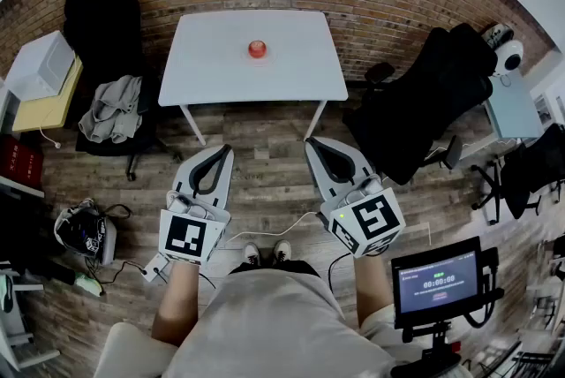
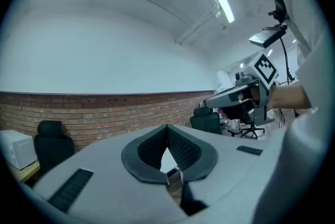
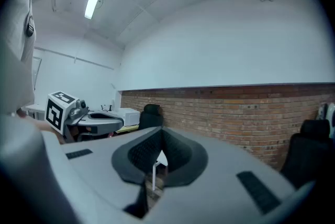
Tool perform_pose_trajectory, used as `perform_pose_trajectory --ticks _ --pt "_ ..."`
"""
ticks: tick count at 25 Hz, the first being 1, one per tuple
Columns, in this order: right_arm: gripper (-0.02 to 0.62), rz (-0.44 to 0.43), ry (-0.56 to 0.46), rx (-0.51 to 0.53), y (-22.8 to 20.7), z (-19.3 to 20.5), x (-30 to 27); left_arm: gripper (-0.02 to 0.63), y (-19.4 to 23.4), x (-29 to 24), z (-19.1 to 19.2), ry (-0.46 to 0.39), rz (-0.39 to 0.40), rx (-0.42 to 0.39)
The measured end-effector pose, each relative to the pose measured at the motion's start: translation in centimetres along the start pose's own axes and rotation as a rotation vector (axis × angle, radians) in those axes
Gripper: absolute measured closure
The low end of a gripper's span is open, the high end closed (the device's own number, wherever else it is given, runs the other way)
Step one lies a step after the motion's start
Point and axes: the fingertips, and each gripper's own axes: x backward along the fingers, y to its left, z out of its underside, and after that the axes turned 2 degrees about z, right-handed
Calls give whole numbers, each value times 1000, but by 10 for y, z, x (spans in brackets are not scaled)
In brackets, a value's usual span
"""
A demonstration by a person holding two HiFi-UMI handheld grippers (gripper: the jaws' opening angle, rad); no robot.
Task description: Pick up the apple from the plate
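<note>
The apple (image 1: pixel 257 49) is seen as a small red shape near the middle of the white tabletop (image 1: pixel 212 58), well apart from both grippers. The plate named in the task is too small to be made out beneath it. The left gripper (image 1: pixel 221 153) and the right gripper (image 1: pixel 312 145) are held level and side by side in front of the person, above the wooden floor (image 1: pixel 265 186), with their tips pointed toward the tabletop. Each is clenched on nothing. In the left gripper view and in the right gripper view alike, the dark pads (image 2: pixel 193 157) are pressed together at the tips, and only a sliver of the tabletop is glimpsed through the hollow behind them. This posture is judged to be a starting stance: the grippers are held low, closed and symmetrical because no reach has begun, and the apple is lined up roughly between them so that either could be chosen. An approach across the floor is called for, and the jaws of the chosen gripper must be parted before the apple is enclosed. Since the apple is round, it could be rolled off the plate by a glancing touch. A black office chair (image 1: pixel 415 116) to the right of the tabletop is judged to lie outside a straight path.
</note>
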Motion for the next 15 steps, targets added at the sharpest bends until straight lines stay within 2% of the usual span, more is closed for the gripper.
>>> perform_pose_trajectory --ticks 4,9,15 --pt "597 11 0 9 -2 1 -1 601 -4 -4 -2 -1 7 -45" --pt "597 -24 -42 -10 3 -2 0 601 -4 -6 -2 -9 5 -41" --pt "595 -21 -76 2 -3 -2 6 601 -9 -11 -1 -14 -3 -54"
